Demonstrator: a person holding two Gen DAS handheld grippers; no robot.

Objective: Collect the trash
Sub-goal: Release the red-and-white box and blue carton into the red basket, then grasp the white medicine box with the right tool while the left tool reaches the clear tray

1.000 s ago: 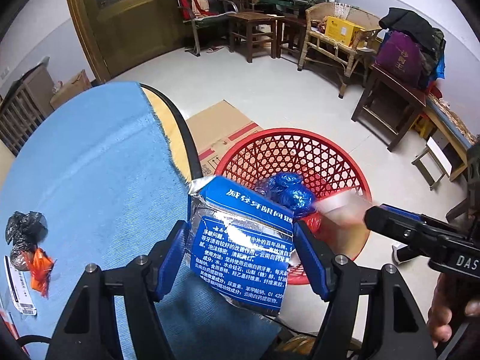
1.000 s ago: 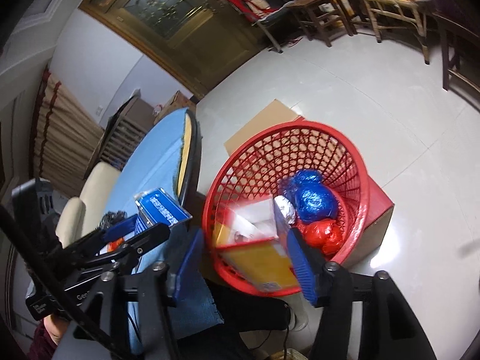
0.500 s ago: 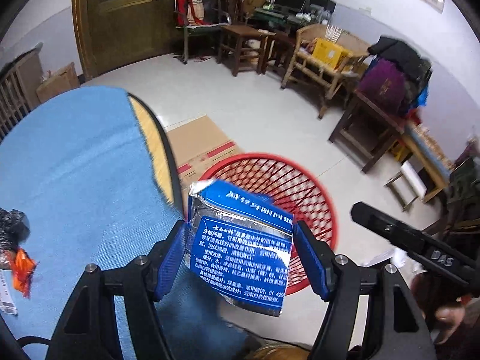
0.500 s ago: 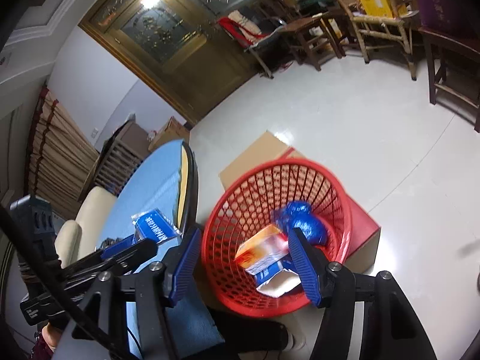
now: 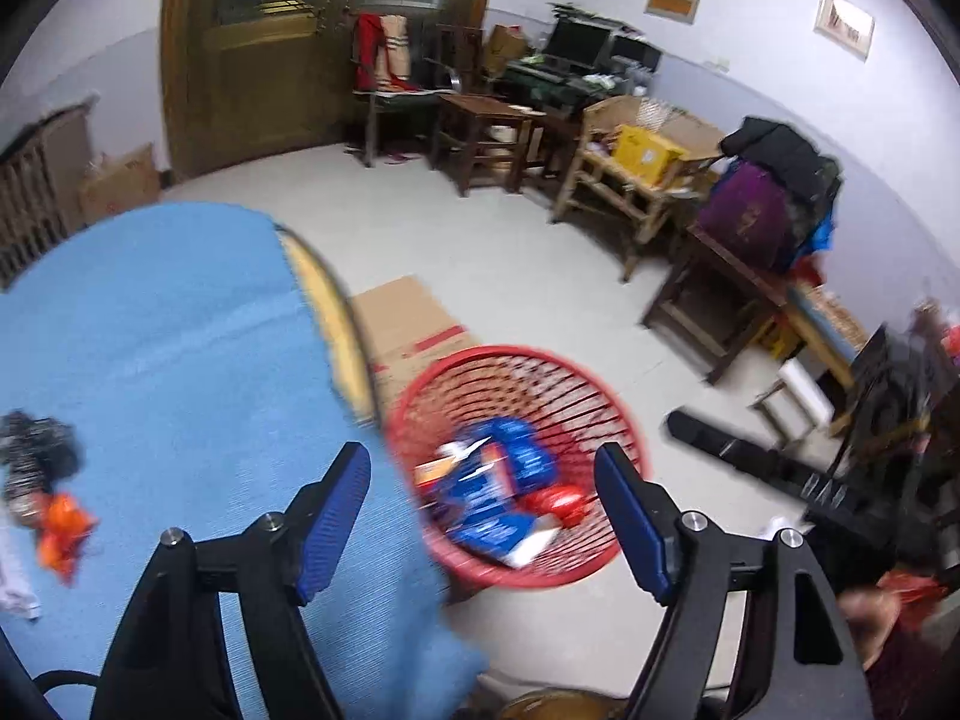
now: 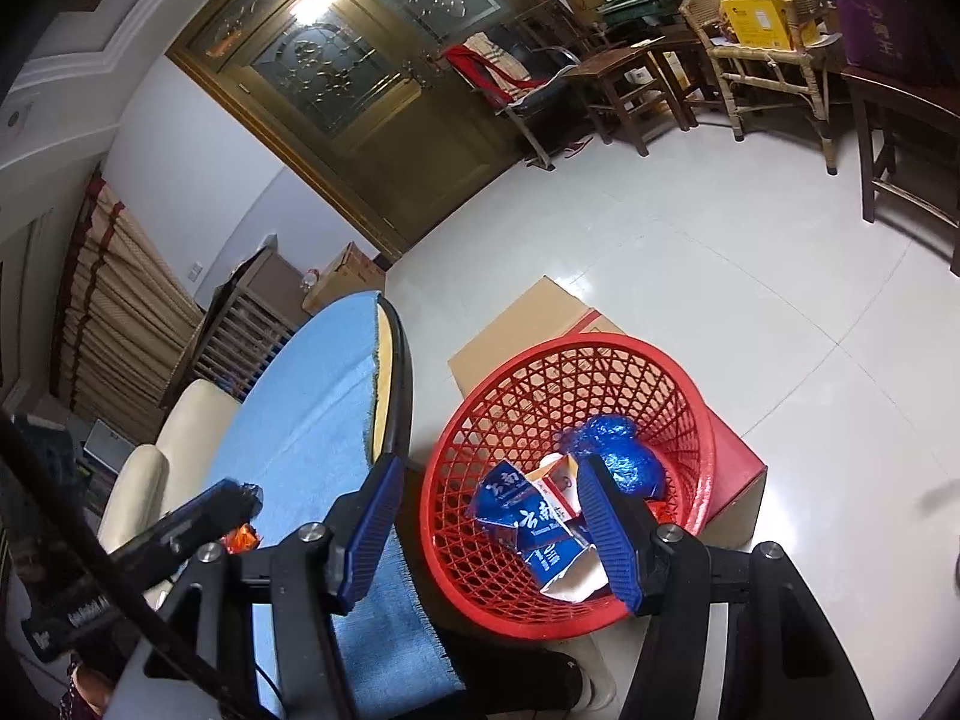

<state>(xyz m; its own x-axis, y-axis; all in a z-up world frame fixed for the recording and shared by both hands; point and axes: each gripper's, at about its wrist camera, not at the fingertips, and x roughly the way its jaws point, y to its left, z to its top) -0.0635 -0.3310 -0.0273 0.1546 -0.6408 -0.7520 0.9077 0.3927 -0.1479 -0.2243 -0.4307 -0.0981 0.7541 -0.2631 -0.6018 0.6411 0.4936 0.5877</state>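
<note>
A red mesh basket [image 5: 624, 420] [image 6: 690, 402] stands on the floor beside the table. Inside it lie a blue printed box [image 5: 501, 498] [image 6: 528, 516], an orange-and-white box [image 6: 561, 480], a blue bag [image 6: 624, 456] and a red bag [image 5: 555, 501]. My left gripper [image 5: 486, 516] is open and empty, above the table's edge and the basket. My right gripper [image 6: 489, 534] is open and empty above the basket's near rim. On the blue tablecloth [image 5: 150, 330] at the left lie an orange wrapper [image 5: 63, 531], a black bag [image 5: 36, 450] and a white paper [image 5: 12, 576].
A flat cardboard box [image 5: 414, 318] [image 6: 528, 324] lies under the basket. A cream chair [image 6: 162, 474] stands at the table's far side. Wooden chairs and tables [image 5: 618, 180] line the far wall by a wooden door [image 6: 384, 120].
My right gripper opened and dropped the orange-and-white box into the basket. Then my left gripper opened and the blue box fell into the basket. Both grippers rose and pulled back.
</note>
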